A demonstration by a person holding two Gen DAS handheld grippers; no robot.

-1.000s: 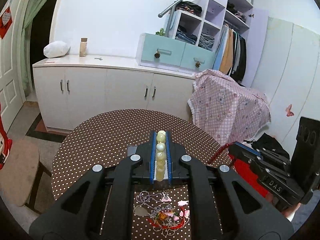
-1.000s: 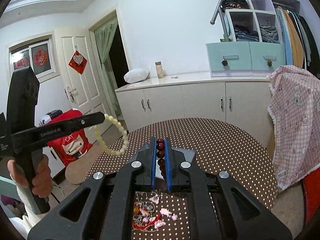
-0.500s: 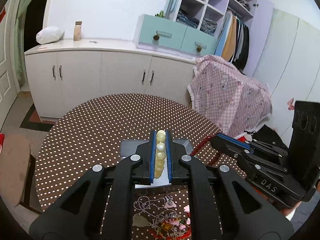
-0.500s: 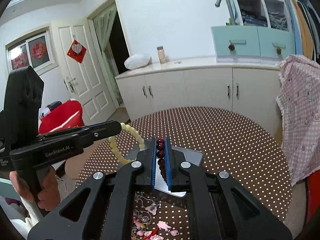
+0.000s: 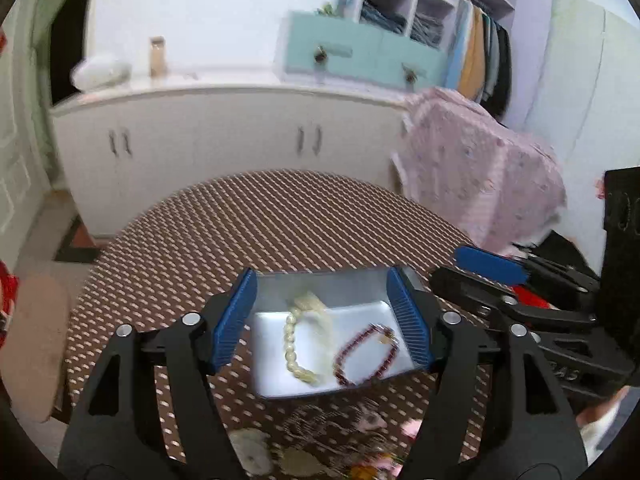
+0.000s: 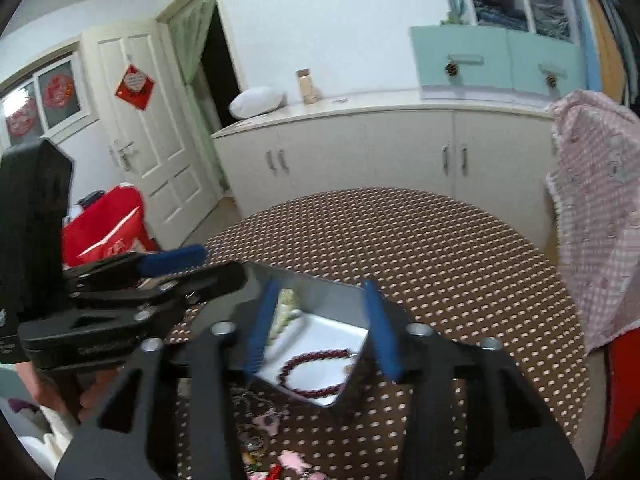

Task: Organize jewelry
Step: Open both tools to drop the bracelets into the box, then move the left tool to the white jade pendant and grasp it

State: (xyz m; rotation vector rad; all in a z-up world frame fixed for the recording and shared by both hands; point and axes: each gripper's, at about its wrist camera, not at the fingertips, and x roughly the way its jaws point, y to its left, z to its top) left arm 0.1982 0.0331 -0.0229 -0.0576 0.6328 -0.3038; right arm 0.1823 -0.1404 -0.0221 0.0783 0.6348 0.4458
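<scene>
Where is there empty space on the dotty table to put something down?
The far half of the brown polka-dot round table beyond the silver metal tray is bare, as is its left side. It is crowded near the grippers: the tangled jewelry pile lies just before the tray.

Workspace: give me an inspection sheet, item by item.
Surface: round table under a brown dotted cloth.
Job's things: cream bracelet and red bracelet lie apart in the metal tray.
Clutter: tangled jewelry pile on the cloth near the tray.
Grippers: left gripper and right gripper both open over the tray, jaws just opened, pads touching nothing.
Cables: nothing seen.
Surroundings: white cabinets, pink checked cloth, door.
</scene>
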